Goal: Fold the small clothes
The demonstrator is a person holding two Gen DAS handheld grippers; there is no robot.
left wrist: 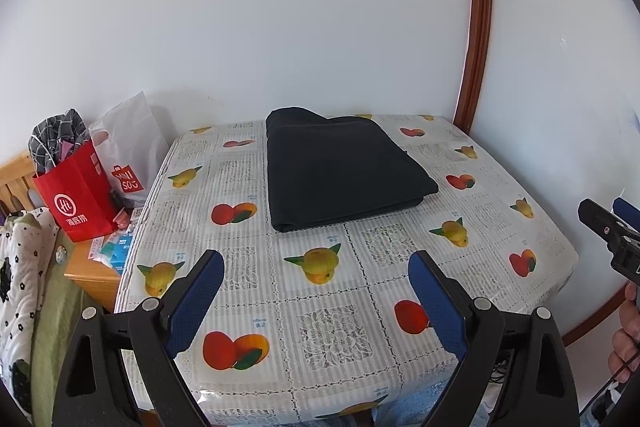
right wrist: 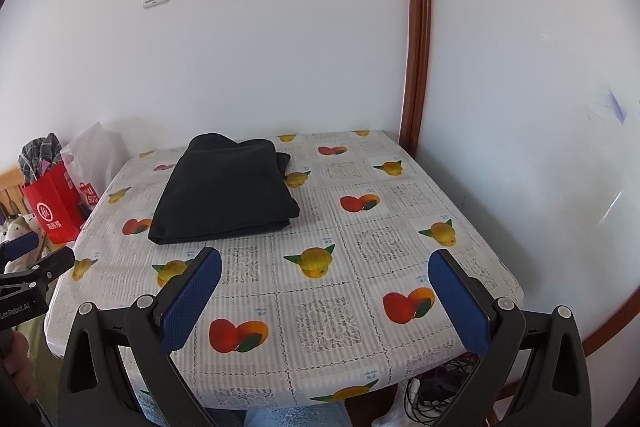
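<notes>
A dark folded garment [left wrist: 340, 175] lies flat on the far half of the table [left wrist: 320, 327], which has a fruit-print cloth. It also shows in the right wrist view [right wrist: 226, 189]. My left gripper [left wrist: 316, 267] is open and empty, held above the table's near edge, well short of the garment. My right gripper [right wrist: 325, 271] is open and empty too, above the near edge to the right. The right gripper's side shows at the far right of the left wrist view [left wrist: 612, 231], and the left gripper at the far left of the right wrist view [right wrist: 32, 267].
A red paper bag [left wrist: 78, 199] with checked cloth and a white plastic bag [left wrist: 128, 143] stand on a low wooden cabinet left of the table. White walls close the table's far and right sides. Cables [right wrist: 432, 391] lie on the floor under the right corner.
</notes>
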